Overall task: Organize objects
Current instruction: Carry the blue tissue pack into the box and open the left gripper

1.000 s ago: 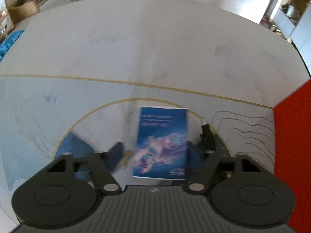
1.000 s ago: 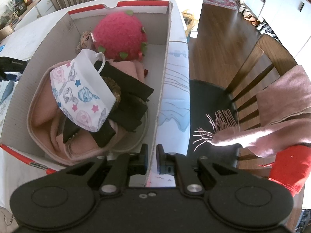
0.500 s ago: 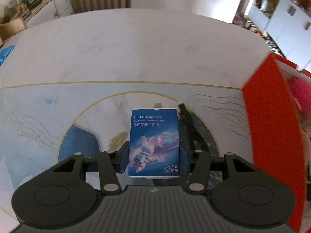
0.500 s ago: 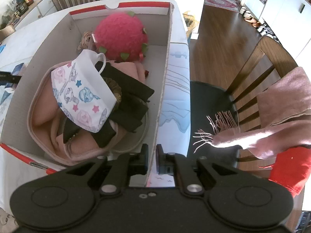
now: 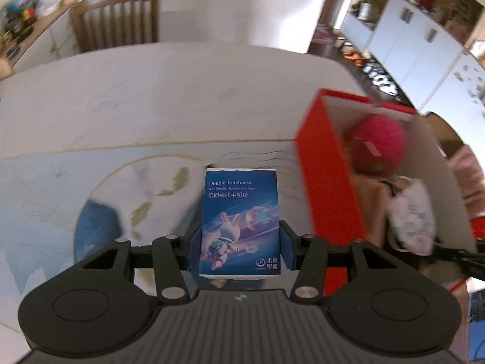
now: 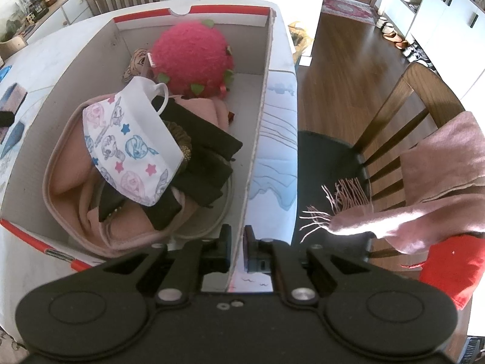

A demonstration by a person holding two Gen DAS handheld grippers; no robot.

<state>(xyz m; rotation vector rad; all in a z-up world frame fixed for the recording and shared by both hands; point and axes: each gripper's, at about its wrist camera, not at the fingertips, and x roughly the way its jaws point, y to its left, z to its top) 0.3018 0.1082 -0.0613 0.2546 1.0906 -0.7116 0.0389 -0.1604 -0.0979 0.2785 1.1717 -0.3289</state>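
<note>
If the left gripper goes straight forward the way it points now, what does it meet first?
Probably nothing soon: the left gripper, shut on the blue tissue pack, points over the bare white marble-look table toward a brown wooden chair. The red cardboard box lies to its right. Depth is unclear.

This is looking like a home, an open dining area running into a kitchen. Wooden slat-back chairs [image 5: 118,18] are standing around a pale marble-look dining table [image 5: 169,97]. White cupboards [image 6: 445,15] are lining the far right wall over dark wood flooring [image 6: 336,69], with shoes [image 6: 394,35] sitting at their foot. A pink fringed scarf [image 6: 424,182] is hanging over the near right chair [image 6: 403,112].
</note>
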